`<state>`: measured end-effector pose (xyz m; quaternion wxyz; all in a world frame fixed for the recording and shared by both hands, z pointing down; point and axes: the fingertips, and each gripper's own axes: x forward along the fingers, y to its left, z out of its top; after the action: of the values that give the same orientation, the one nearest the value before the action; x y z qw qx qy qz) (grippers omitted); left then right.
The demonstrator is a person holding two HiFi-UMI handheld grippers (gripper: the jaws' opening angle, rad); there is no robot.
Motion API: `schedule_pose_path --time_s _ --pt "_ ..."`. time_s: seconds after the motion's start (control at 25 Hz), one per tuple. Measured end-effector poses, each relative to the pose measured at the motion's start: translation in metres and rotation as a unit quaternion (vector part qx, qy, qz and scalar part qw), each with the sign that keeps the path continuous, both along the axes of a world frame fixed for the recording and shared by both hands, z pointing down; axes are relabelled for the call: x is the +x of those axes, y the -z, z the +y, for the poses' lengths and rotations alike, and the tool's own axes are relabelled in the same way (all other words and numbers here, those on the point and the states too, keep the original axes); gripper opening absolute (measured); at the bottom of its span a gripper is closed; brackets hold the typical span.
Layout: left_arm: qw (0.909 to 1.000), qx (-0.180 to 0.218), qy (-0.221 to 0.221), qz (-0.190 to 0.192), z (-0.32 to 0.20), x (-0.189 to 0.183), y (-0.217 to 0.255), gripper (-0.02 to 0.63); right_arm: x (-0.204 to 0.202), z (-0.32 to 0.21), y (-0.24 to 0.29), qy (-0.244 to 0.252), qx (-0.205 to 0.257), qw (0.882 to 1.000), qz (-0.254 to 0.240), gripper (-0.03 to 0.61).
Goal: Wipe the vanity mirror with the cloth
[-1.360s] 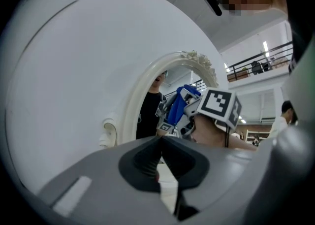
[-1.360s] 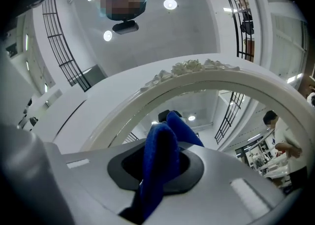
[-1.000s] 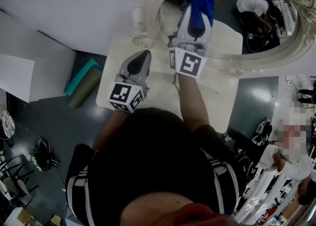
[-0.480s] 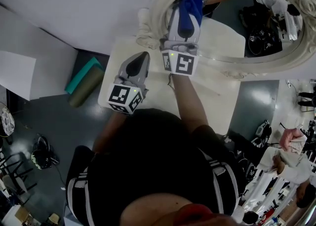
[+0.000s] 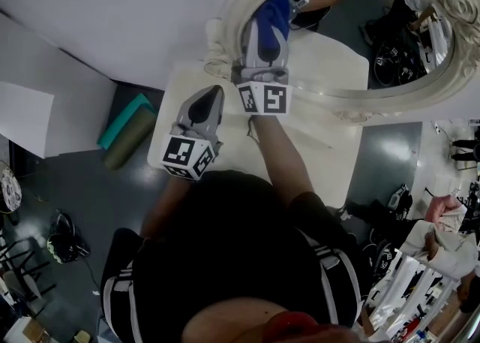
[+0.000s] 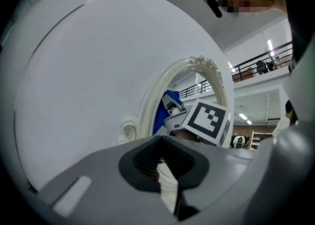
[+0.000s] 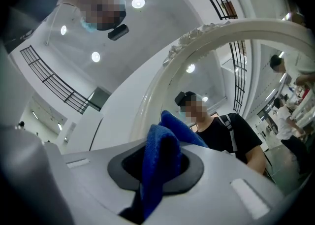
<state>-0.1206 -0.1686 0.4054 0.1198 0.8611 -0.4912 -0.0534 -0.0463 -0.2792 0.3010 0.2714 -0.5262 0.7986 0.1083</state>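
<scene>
The oval vanity mirror (image 5: 352, 41) hangs in an ornate white frame (image 5: 225, 30) above the table. My right gripper (image 5: 270, 19) is shut on the blue cloth (image 5: 274, 10) and presses it to the glass close to the frame's left rim. In the right gripper view the cloth (image 7: 157, 162) bulges out between the jaws in front of the mirror frame (image 7: 197, 42). My left gripper (image 5: 212, 94) hovers lower left over the table, shut and holding nothing. The left gripper view shows its tips (image 6: 158, 164) closed, with the cloth (image 6: 160, 115) and frame (image 6: 152, 96) beyond.
A white table (image 5: 330, 154) stands under the mirror against a white wall (image 5: 112, 4). A teal rolled mat (image 5: 124, 120) lies on the dark floor at left, beside a white panel (image 5: 22, 116). People stand at the lower right (image 5: 442, 236).
My right gripper has slid the blue cloth leftward across the glass toward the frame's left rim. The left gripper has barely moved.
</scene>
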Motion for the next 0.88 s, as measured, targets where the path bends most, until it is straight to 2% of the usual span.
schedule_pose_path --time_s 0.24,0.44,0.72,0.88 --pt "0.9999 0.001 0.011 -0.001 0.015 -0.003 0.006 0.009 0.005 0.010 0.003 0.027 -0.009 0.999 -0.014 0.041" --pt "0.9999 0.005 0.009 -0.002 0.027 0.000 0.008 0.009 0.026 0.035 0.009 0.022 -0.006 0.999 -0.038 0.041" --pt "0.9996 0.008 -0.028 -0.007 0.047 0.055 0.018 0.009 0.117 0.094 0.025 -0.021 0.007 0.998 -0.063 0.041" --pt "0.9989 0.003 -0.048 -0.004 0.036 0.057 0.008 0.009 0.141 0.103 0.007 -0.058 0.001 0.996 -0.063 0.041"
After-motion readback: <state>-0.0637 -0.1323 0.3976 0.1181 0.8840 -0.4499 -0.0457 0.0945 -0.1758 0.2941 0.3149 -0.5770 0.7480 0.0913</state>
